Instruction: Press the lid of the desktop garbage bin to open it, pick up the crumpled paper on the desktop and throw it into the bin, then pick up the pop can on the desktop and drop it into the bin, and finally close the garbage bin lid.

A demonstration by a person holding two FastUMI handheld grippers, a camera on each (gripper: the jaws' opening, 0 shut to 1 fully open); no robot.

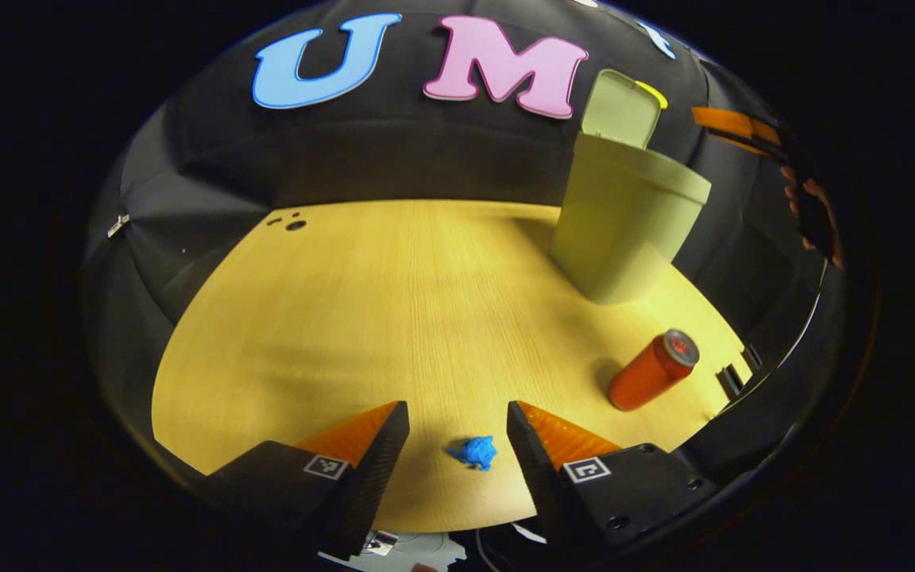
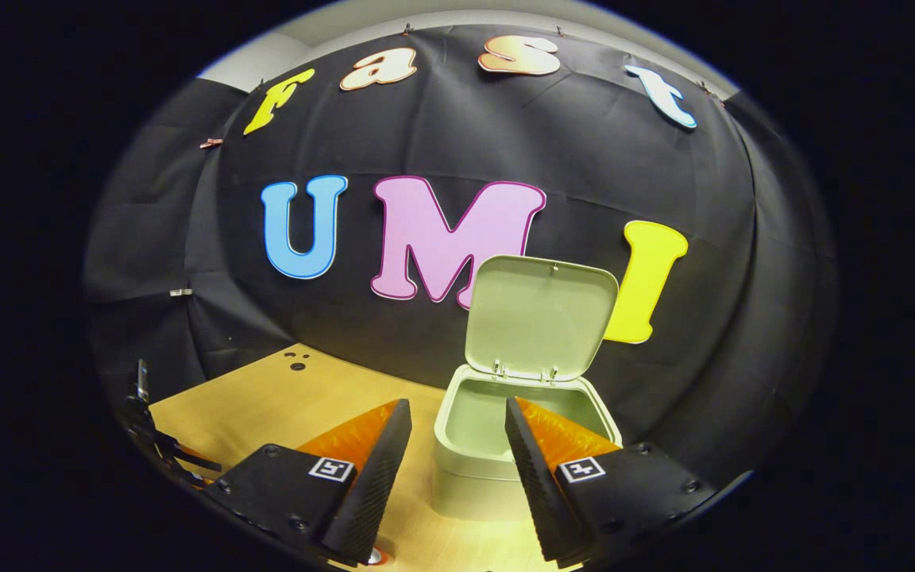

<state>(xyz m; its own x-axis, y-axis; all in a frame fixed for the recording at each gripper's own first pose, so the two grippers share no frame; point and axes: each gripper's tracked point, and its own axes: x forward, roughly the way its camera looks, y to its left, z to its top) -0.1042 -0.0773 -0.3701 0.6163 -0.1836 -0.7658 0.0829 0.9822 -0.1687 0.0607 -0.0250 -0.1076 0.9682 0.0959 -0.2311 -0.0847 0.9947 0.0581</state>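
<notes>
Pale green plastic, the desktop garbage bin (image 2: pixel 505 445) stands with its lid (image 2: pixel 541 318) swung upright on the rear hinge, so the mouth is open to take rubbish from above and from the front. The right gripper (image 2: pixel 457 469) hangs just before that mouth, jaws released and empty, likely left there once the lid was up. The left gripper (image 1: pixel 457 457) is low over the wooden bench (image 1: pixel 394 318), jaws spread wide and holding nothing, with the crumpled blue paper (image 1: pixel 474 452) lying between the fingertips on the bench: placed, I judge, for a straight pinch. The paper sits close to the near edge of the bench, so a downward push risks nudging it off. The red pop can (image 1: pixel 653 370) stands well to one side of the paper, between it and the bin in the left gripper view, near the bench's edge. Bare wood lies open between paper and bin, giving a free path, though a carry should swing clear of the can.
</notes>
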